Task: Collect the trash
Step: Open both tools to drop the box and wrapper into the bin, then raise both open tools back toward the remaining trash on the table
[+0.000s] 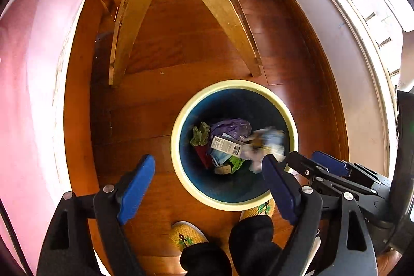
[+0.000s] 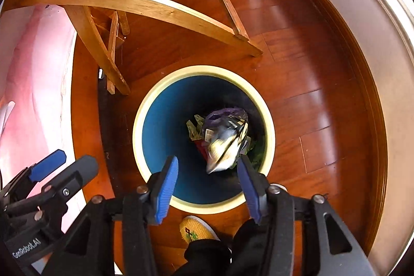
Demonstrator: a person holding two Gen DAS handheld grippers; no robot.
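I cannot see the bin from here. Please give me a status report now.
Left hand-held gripper open, empty. Right hand-held gripper open; blurred wrapper between its fingers, apparently dropping. Bin directly below, trash inside. Chair legs beside bin, not blocking.

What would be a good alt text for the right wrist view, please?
Open right gripper hangs above a blue bin with a cream rim, a blurred shiny wrapper falling between its fingers onto trash below. Wooden chair legs, red-brown floor and yellow slipper surround it.
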